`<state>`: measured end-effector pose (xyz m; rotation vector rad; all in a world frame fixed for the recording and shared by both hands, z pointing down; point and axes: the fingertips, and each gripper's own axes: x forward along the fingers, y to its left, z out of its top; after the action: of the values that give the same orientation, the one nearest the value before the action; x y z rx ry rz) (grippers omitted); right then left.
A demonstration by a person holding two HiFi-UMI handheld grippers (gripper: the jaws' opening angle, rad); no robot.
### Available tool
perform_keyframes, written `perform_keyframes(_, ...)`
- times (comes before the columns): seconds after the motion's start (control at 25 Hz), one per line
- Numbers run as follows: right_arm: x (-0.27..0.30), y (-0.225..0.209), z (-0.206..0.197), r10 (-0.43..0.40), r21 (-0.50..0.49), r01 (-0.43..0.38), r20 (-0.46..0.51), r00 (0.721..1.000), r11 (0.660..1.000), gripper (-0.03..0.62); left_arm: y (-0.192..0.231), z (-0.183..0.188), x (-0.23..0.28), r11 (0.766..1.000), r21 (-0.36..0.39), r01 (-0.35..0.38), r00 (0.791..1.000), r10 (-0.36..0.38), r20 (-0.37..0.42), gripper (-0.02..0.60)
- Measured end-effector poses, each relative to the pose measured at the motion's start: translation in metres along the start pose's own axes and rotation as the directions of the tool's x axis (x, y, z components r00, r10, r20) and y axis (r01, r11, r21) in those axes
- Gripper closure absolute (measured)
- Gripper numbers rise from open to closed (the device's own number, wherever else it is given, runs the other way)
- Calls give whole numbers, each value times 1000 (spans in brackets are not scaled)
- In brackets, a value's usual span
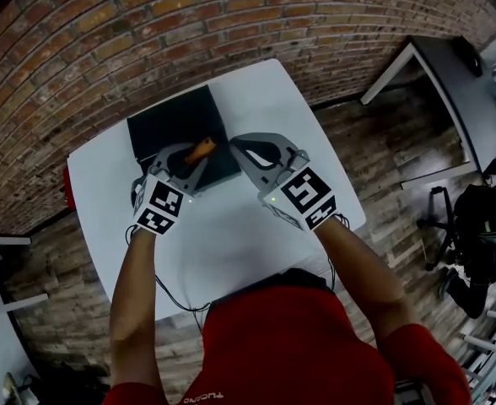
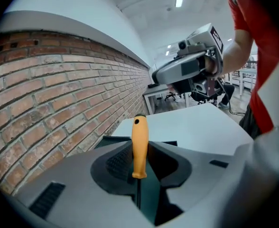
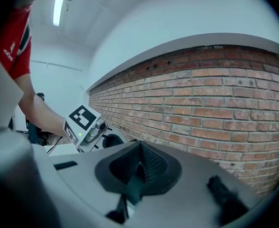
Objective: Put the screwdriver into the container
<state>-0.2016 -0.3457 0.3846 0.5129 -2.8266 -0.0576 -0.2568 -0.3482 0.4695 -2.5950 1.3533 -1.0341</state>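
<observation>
An orange-handled screwdriver [image 1: 202, 150] is clamped in my left gripper [image 1: 196, 155], just over the near right corner of the black container [image 1: 172, 121]. In the left gripper view the handle [image 2: 139, 144] stands up between the jaws, which are shut on it, and the dark shaft runs down between them. The container's rim [image 2: 168, 143] shows just beyond. My right gripper [image 1: 236, 143] hovers close by on the right, also near the container's corner. Its jaws [image 3: 139, 148] are shut with nothing between them.
The container rests at the far left of a white table [image 1: 256, 226] that stands against a brick wall [image 1: 105, 32]. A red object [image 1: 67, 186] sits at the table's left edge. A grey desk [image 1: 450, 74] and an office chair [image 1: 476, 218] are off to the right.
</observation>
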Motion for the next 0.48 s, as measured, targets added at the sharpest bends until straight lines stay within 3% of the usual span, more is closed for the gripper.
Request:
perform_keyframes(0.16,5,2,-7,-6,6,6,-19,1000,1000,563,1,-15,15,999,30,43,998,-42,-49,472)
perform_keyframes(0.48,7,-4,-21,-24,28,26,-64,998,999,563,-2,-43,40,994,19,112,985,-108,-138,472)
